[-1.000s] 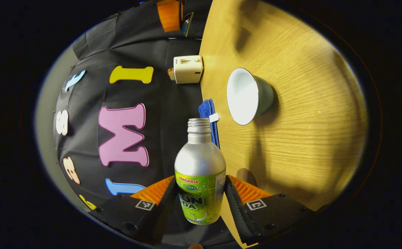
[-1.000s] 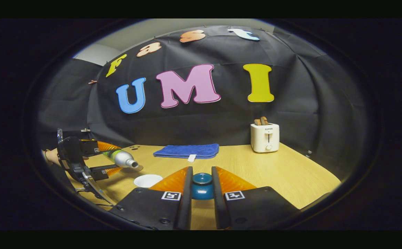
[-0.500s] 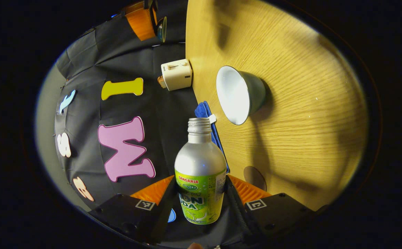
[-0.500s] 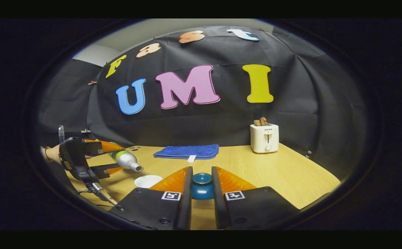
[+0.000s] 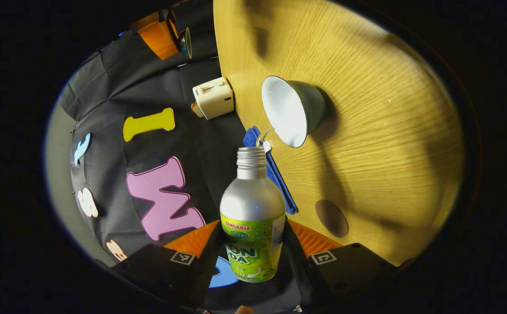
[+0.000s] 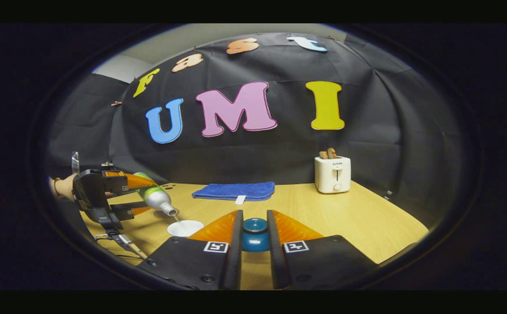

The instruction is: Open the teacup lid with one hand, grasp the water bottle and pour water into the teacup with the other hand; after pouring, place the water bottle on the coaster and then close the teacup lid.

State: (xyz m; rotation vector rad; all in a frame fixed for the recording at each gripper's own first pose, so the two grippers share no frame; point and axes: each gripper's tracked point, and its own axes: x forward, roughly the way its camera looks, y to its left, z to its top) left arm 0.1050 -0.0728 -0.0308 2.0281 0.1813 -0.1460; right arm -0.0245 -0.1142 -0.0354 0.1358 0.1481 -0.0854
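**Water running from the tilted bottle into the open teacup**

On the left gripper view, the scene appeared rotated: a light wooden table (image 5: 367, 131) with visible grain ran down the right side, and black cloth formed the booth wall on the left. A white toaster (image 5: 213, 97) stood at the table's far edge, and a blue towel (image 5: 271, 170) lay flat near that edge. A round brown coaster (image 5: 331, 218) sat bare on the wood, well apart from the teacup (image 5: 292, 110). The teacup was uncovered, white inside and grey-green outside. The left gripper (image 5: 253, 244) was clamped on the water bottle (image 5: 252, 218), both fingers pressing its green-labelled lower body. The bottle was silver above the label, uncapped, its threaded mouth aimed toward the cup's rim. A thin stream of water (image 5: 265, 133) arced from the mouth toward the cup.

On the right gripper view, the table sat level, with the towel and toaster at the back against the cloth wall. The right gripper (image 6: 254, 237) was closed on the knob of the dark blue teacup lid (image 6: 254, 234), held just above the table. At the left, a hand (image 6: 63, 187) held the other gripper, the bottle tipped mouth-down over the cup.
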